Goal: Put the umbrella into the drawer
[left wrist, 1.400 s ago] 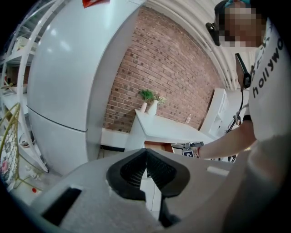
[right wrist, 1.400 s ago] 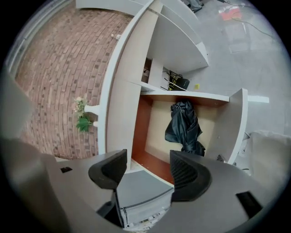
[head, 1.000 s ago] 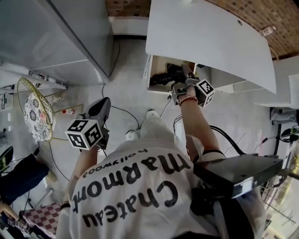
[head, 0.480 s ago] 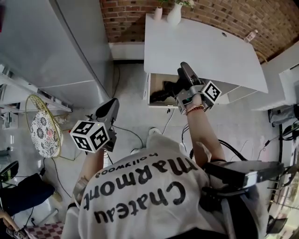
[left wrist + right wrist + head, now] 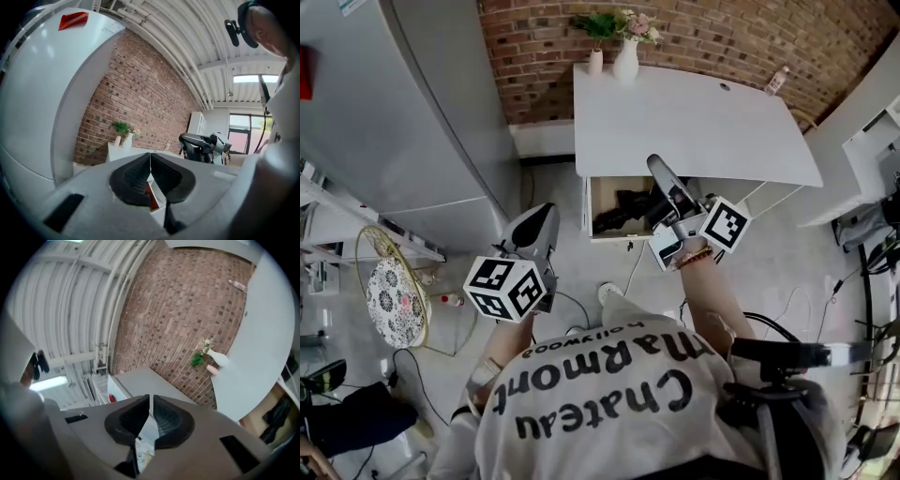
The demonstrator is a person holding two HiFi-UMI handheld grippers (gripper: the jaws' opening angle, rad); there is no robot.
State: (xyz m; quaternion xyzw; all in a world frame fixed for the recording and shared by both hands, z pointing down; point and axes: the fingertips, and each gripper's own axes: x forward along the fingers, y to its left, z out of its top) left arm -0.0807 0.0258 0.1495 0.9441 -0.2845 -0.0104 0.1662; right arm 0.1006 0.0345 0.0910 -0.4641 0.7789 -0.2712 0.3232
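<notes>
The black folded umbrella (image 5: 617, 208) lies inside the open drawer (image 5: 598, 230) under the white desk (image 5: 694, 122). My right gripper (image 5: 657, 170) is raised above the drawer front, apart from the umbrella. Its jaws are closing and nothing is between them (image 5: 150, 398). In the right gripper view the umbrella (image 5: 277, 414) shows as a dark shape in the drawer at the lower right. My left gripper (image 5: 538, 217) hangs out to the drawer's left, above the floor. Its jaws are shut with nothing in them (image 5: 150, 154).
Two vases with flowers (image 5: 624, 58) stand at the desk's back edge against the brick wall. A tall grey cabinet (image 5: 412, 112) fills the left side. A round patterned stool (image 5: 394, 302) and cables (image 5: 630, 262) are on the floor. More white furniture (image 5: 872, 141) is on the right.
Both grippers have risen. The right one has come up out of the drawer, and the umbrella stays inside. The view has lifted, so the desk top and brick wall now show.
</notes>
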